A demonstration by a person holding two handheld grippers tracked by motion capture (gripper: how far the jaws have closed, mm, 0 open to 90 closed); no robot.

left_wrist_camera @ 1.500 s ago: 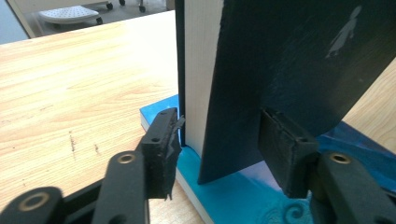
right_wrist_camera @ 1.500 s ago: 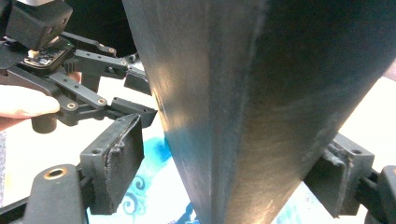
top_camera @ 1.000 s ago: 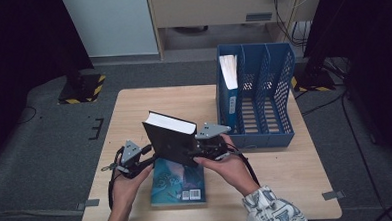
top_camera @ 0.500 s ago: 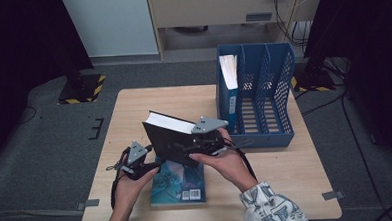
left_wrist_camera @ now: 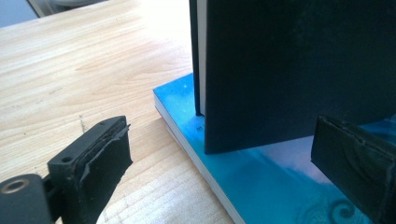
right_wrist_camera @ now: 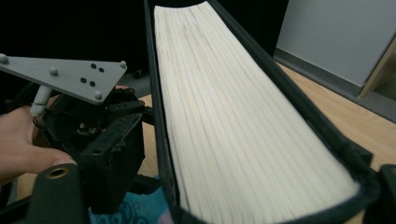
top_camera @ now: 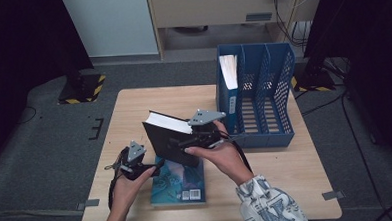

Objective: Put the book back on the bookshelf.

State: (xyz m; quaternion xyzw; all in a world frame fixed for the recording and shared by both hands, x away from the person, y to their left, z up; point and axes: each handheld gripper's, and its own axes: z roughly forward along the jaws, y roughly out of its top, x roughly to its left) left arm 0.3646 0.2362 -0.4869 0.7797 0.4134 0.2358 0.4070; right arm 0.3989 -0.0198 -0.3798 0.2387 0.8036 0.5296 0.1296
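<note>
Books number three: a black book (top_camera: 171, 140) clamped upright in the right tool (top_camera: 201, 136), its lower edge resting on a blue book (top_camera: 179, 184) flat on the bench (top_camera: 134, 108), and one white-paged book (top_camera: 228, 71) in the blue file rack (top_camera: 278, 87). Left tool (top_camera: 134, 165), jaws wide, sits just beside the blue book.

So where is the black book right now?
In the high view, the black book stands tilted on the blue book, gripped by the right gripper, left of the file rack.
</note>
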